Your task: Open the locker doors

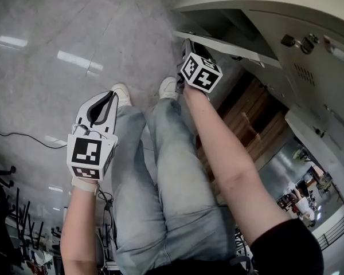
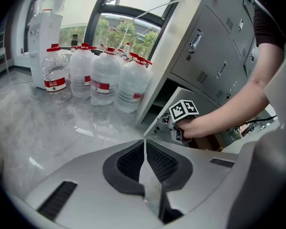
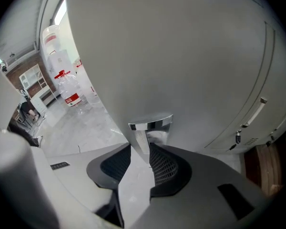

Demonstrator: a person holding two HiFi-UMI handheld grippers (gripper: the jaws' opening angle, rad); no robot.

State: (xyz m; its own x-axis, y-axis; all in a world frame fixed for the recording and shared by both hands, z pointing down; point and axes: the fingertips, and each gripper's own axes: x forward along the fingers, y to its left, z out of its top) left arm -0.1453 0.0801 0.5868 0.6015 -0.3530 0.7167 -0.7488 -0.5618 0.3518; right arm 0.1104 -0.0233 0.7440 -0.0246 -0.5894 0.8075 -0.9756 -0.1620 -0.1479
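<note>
- Far left, in the left gripper view: a row of clear plastic water bottles (image 2: 105, 75) with red caps and red labels stands on the glossy grey stone floor (image 2: 47, 123). It stands beside a white water dispenser (image 2: 45, 32).
- Your white left gripper (image 1: 111, 96) (image 2: 144, 142) hangs over the floor, to the left of your left leg and well apart from the lockers. Its black ribbed pads (image 2: 128, 161) meet along their inner edges, with nothing between them.
- Centre of the head view: your legs in light blue jeans (image 1: 166, 171) point toward the lockers, and your white shoes (image 1: 169, 86) rest on the floor.
- Your white right gripper (image 1: 187, 43) (image 3: 142, 149) reaches forward and down to the grey metal locker door (image 3: 190, 56) in the lowest row. Its jaws are closed on the hanging tab of the chrome handle (image 3: 151, 124) mounted on that door face.
- That locker door stands swung out from the grey metal bank of lockers (image 2: 214, 46), in front of your right foot.
- The doors above it in the bank sit flush and closed.
</note>
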